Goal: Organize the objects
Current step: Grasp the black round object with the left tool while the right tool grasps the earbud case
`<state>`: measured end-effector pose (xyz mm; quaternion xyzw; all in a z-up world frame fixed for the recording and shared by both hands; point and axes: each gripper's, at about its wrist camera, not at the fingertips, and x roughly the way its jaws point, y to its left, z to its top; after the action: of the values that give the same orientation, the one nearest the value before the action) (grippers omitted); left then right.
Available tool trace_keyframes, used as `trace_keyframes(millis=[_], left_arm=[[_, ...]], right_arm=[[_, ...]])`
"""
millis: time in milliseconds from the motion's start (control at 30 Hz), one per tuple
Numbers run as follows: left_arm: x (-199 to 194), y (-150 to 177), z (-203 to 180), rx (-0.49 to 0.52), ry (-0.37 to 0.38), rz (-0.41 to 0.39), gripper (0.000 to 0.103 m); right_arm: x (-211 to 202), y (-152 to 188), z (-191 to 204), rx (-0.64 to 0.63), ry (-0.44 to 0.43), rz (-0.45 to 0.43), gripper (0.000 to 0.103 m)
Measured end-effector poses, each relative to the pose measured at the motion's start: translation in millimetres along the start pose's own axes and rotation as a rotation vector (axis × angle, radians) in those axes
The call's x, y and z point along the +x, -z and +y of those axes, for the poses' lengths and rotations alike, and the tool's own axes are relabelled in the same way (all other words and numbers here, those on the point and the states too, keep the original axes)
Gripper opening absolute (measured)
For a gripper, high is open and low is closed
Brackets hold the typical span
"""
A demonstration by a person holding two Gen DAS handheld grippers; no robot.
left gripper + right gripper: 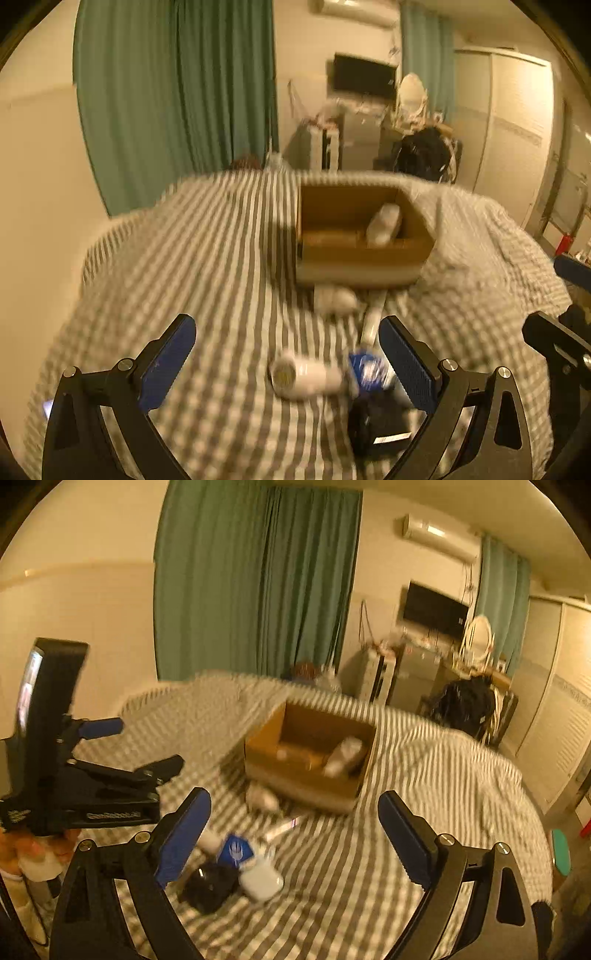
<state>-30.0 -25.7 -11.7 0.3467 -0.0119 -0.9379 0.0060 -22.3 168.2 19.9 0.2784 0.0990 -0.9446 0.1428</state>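
Note:
An open cardboard box [364, 254] [306, 775] sits on the striped bedspread [207, 266] with a white bottle [384, 225] [345, 757] inside. Loose items lie in front of it: a white cylinder [306, 376], a blue packet [367, 369] [234, 851], a black pouch [380, 424] [210, 886], a white case [260, 880], a white lump [334, 299] [260, 797] and a thin stick [373, 314] [282, 829]. My left gripper [288, 354] is open and empty above the cylinder; it also shows in the right wrist view [147, 746]. My right gripper [295, 834] is open and empty above the items.
Green curtains [177, 96] hang behind the bed. A TV [364, 75], cluttered shelves [332, 144] and a dark bag on a chair [424, 151] stand beyond the far edge. A wardrobe [513, 129] is at the right. The bedspread is rumpled at the right.

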Motion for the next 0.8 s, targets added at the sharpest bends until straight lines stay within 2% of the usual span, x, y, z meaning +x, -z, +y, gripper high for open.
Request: trace_keyframes(millis=[200, 300, 500, 667, 733, 800], left_arm=[[24, 44, -17, 0.019, 0.003, 0.098, 0.102], [31, 60, -33, 0.043, 0.046, 0.145, 0.102], [40, 76, -56, 0.1, 0.099, 0.213, 0.102], [52, 83, -66, 0.131, 0.13, 0.246, 0.102], [61, 89, -71, 0.155, 0.141, 0.277, 0.092], [68, 94, -74, 0.161, 0.189, 0.308, 0.068]], right_arm=[[42, 47, -14, 0.09, -0.028, 0.135, 0.092], [47, 59, -20, 0.109, -0.02, 0.169, 0.092], [50, 70, -30, 0.116, 0.035, 0.181, 0.092], [55, 72, -33, 0.129, 0.035, 0.191, 0.092], [58, 75, -33, 0.13, 0.032, 0.196, 0.092], [61, 77, -31, 0.131, 0.028, 0.204, 0.092]])
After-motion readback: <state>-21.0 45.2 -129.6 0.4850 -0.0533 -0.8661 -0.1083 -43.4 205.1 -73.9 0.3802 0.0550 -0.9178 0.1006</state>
